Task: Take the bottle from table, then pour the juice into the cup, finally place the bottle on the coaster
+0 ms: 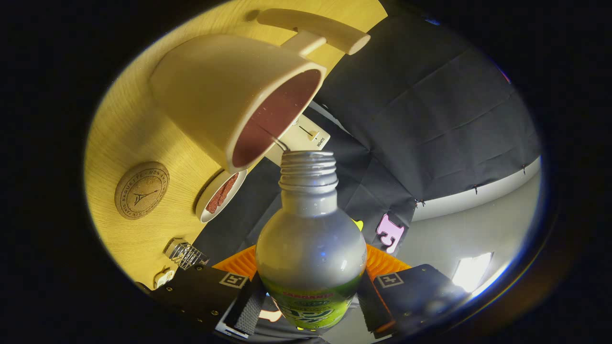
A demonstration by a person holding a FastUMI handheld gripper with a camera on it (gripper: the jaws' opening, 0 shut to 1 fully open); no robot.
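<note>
With the bottle (311, 239) pinched in the claw (311, 291), juice could be spilled beside the cup (229, 95) onto the surface (124, 138) if the mouth drifts off the rim.

1 bottle (310, 239), 1 cup (229, 91), 1 coaster (141, 190), 1 small dish (221, 196), 1 card (301, 136), 1 gripper (311, 291) with 2 fingers (248, 306) clamped on the bottle, 1 worktop (124, 129).
</note>
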